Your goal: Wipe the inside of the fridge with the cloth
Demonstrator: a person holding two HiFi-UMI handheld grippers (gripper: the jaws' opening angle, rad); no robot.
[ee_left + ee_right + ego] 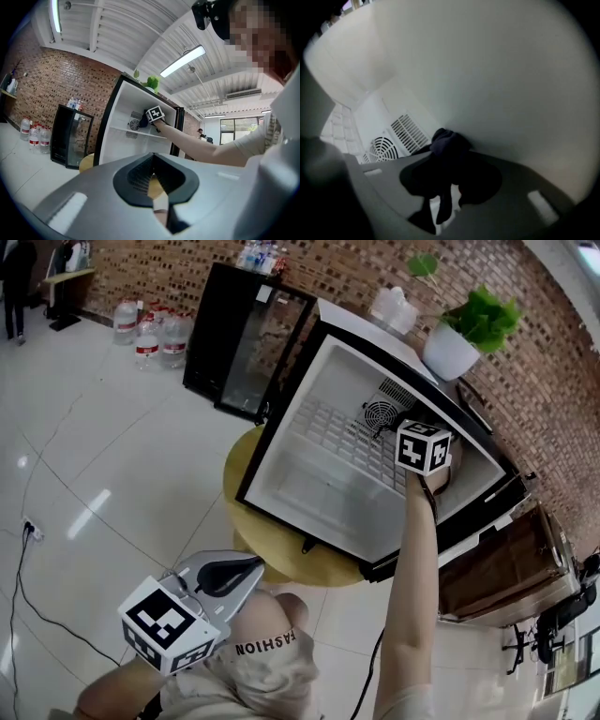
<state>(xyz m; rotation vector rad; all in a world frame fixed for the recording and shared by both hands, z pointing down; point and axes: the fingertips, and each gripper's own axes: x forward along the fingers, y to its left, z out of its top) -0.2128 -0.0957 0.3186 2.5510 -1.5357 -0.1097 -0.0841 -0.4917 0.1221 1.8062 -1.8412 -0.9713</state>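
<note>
A small white fridge (342,460) stands open on a round yellow table (281,542). My right gripper (422,448) reaches deep inside it, near the round fan vent (380,414). In the right gripper view this gripper (449,161) is shut on a bunched dark cloth (447,143), which presses against the white inner side wall (497,84); the fan vent (383,149) lies to the left. My left gripper (246,570) hangs low in front of the table, away from the fridge, shut with nothing in it (157,187). From there the fridge (136,140) shows ahead.
A black glass-door cooler (246,338) stands behind the fridge, with water bottles (150,329) on the floor beside it. A potted plant (469,329) sits on the fridge top. The fridge door (506,568) hangs open at the right. A cable (28,559) runs over the tiles.
</note>
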